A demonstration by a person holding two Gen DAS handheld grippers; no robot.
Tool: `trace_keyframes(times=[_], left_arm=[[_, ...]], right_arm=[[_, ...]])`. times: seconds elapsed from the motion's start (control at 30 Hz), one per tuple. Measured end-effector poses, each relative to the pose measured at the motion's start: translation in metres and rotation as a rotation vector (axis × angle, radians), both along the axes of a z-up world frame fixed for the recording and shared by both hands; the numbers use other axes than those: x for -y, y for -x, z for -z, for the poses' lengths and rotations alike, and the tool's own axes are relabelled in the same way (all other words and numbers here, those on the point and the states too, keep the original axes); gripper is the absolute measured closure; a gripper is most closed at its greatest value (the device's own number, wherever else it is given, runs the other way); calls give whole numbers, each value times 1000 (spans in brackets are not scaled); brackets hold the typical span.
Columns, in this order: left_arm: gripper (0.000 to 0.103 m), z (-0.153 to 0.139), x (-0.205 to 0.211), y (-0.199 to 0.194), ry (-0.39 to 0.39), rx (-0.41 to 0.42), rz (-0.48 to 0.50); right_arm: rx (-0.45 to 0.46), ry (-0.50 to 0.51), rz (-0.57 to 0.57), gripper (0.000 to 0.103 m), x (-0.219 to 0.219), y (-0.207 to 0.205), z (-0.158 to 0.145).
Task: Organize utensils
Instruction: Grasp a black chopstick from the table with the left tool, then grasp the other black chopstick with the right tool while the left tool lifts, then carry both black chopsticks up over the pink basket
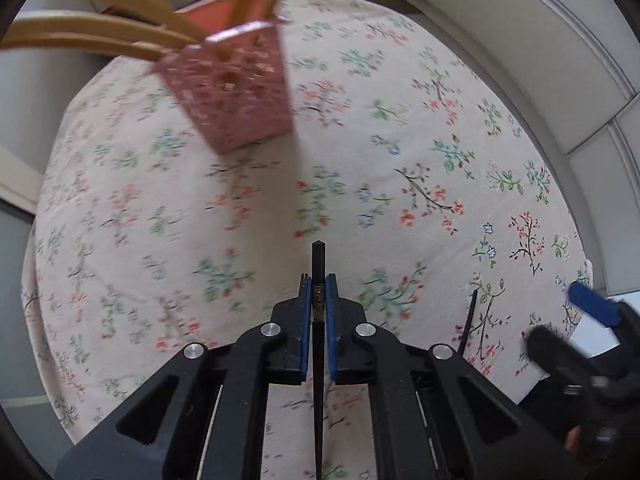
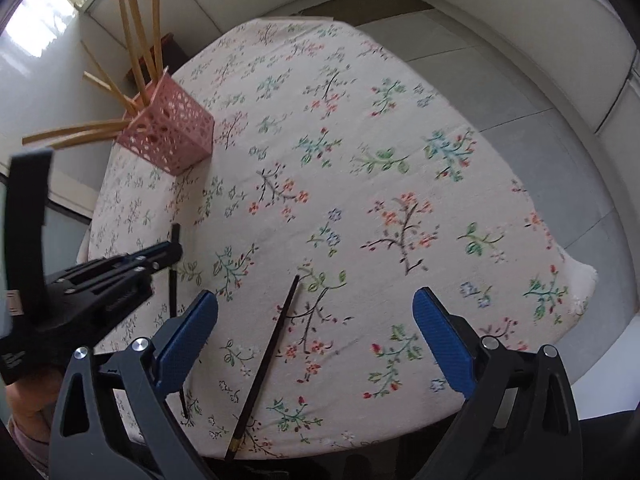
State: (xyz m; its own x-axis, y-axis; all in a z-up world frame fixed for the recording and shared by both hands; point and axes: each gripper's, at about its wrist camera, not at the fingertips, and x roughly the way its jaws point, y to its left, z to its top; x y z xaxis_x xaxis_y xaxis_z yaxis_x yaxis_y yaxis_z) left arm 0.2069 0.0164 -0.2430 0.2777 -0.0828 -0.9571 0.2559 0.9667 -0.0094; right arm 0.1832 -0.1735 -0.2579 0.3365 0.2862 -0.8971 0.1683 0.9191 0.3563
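**One black chopstick gripped, one on the cloth**

Left wrist view: the left gripper (image 1: 319,292) has its blue pads pressed tight on a black chopstick (image 1: 319,264), which runs straight along the fingers and pokes out past the tips. A small gold mark sits on the stick between the pads; it is too small to read. The pink perforated holder (image 1: 236,92) stands well ahead on the floral tablecloth (image 1: 400,160), with wooden chopsticks (image 1: 100,28) fanning out of it. The right gripper (image 1: 592,320) shows blurred at the right edge.

Right wrist view: the right gripper (image 2: 316,336) stands wide, nothing between its pads. A second black chopstick (image 2: 266,364) lies on the cloth between its fingers, nearer the left pad, its gold-banded end at the table's near edge. The held chopstick hangs upright at the left. No legible writing appears.
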Motion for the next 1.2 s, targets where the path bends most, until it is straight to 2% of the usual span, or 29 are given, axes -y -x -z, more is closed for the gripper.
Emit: trace_keyframes(times=[0.1,0.17,0.23,0.3,0.4,0.47,0.53,0.67,0.83,1.07,1.2], left_arm=[[97,-14,-20,10,19,32,-22],[97,-24,-30,14,19,60,-37],[97,-33,-37,10,22,79,-55],[97,-41,-46,14,33,92,-68],[97,-47,-46,11,43,111,-82],[97,-53,-47,12,40,138,-86],[97,-55,-42,14,29,171,-74],[97,-59,-40,14,61,197,-74],[97,-73,-48,15,169,219,-93],[97,-98,-41,25,233,286,-64],[97,-113,-39,32,262,340,-50]], right_arm=[[-65,4,-41,12,-27,-4,16],[-125,-9,-52,18,-42,-5,29],[-107,59,-56,19,-56,-3,31],[-91,84,-51,26,-63,-2,32],[-53,130,-14,48,-68,-4,32],[-24,202,-6,88,-72,-6,31],[0,202,-9,95,-71,-9,30],[35,63,-6,99,-54,-15,28],[179,-52,5,99,-33,-12,-3],[367,-63,-26,99,-24,2,-53],[461,-24,-65,99,-22,12,-77]])
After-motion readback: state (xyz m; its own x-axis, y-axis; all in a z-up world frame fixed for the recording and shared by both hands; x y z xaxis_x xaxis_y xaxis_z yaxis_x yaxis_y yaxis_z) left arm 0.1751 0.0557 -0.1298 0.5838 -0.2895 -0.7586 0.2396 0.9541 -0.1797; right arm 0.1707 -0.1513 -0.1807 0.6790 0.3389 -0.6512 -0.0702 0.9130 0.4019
